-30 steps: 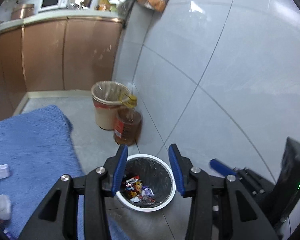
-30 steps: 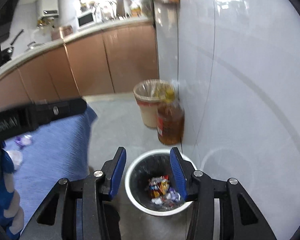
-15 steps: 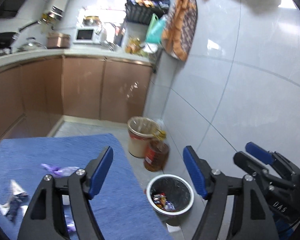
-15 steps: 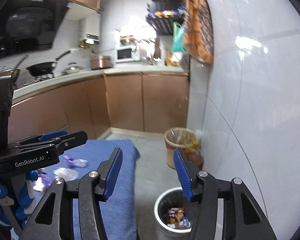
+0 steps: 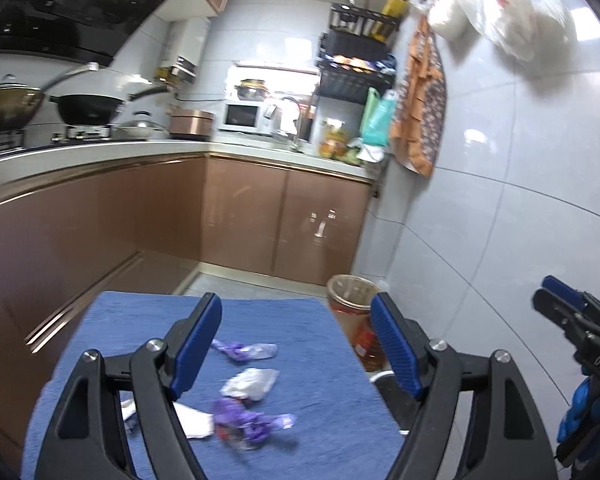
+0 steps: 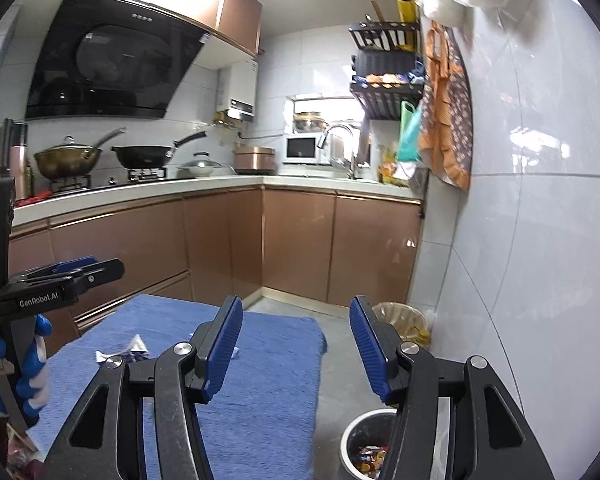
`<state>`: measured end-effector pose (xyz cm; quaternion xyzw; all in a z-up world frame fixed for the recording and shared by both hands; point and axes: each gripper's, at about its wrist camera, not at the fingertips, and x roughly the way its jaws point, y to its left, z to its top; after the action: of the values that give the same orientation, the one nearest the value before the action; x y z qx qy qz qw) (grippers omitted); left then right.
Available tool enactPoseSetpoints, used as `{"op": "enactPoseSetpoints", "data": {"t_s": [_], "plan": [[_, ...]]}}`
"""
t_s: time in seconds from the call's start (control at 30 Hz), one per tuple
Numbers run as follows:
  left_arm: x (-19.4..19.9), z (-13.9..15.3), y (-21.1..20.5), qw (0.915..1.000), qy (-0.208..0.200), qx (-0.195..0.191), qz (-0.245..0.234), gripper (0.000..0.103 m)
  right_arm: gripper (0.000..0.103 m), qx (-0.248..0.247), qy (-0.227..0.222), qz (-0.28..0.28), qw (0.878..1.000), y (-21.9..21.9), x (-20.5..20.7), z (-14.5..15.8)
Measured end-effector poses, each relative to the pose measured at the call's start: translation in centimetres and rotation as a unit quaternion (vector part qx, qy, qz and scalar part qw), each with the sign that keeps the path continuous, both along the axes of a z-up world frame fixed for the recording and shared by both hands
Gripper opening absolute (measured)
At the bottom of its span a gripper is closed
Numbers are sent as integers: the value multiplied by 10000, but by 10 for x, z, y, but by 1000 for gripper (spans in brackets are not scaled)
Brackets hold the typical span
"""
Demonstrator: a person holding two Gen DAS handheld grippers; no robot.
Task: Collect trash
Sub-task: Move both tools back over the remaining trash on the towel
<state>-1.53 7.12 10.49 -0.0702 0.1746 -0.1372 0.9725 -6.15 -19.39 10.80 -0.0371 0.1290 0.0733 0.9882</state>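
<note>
left tongs (image 5: 296, 344) released, jaws wide, nothing between them; right tongs (image 6: 296, 348) released too, empty.

progress: small white bin (image 6: 364, 446) on the floor at 5 o'clock in the right view already holds coloured wrappers, so part of the job looks done. what is left, on the blue-clothed desk (image 5: 312, 392): purple wrapper (image 5: 242, 350) at 12 o'clock of the left tongs, crumpled clear wrapper (image 5: 250, 383) just nearer, a second purple wrapper (image 5: 252, 426) at 6 o'clock, white scrap (image 5: 192, 420) at 7 o'clock partly behind the left finger. one more scrap (image 6: 134, 348) shows at 10 o'clock in the right view; cannot tell if it is one of these.

edges and room: desk's right edge runs at 3 o'clock, with the bin on the floor just beside it. oil bottle (image 5: 370, 348) and tan bin (image 5: 350, 292) stand near the tiled wall at 2 o'clock. cabinets close the 9 o'clock side. judgement: open room above the cloth is ample; carry path over the right edge is short.
</note>
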Motion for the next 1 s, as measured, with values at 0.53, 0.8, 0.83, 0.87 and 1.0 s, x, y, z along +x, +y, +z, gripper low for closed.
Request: {"op": "enactPoseSetpoints", "data": {"t_s": [0.53,0.8,0.83,0.87,1.0], "plan": [[-27,-19,74,9985,87,-134,528,76,54,11,-140,603,9981,43,-27,7],[-2,-65,81,9972,536,-60,527,76,54,110,352,799,9961,53,3,-18],[2,-73,82,9967,619,-53,525,76,54,117,424,827,9956,54,8,-22],[6,-79,82,9963,692,-48,516,76,54,128,537,879,9946,57,15,-28],[26,-120,82,9923,1126,19,522,76,54,132,949,1057,9898,66,40,-54]]}}
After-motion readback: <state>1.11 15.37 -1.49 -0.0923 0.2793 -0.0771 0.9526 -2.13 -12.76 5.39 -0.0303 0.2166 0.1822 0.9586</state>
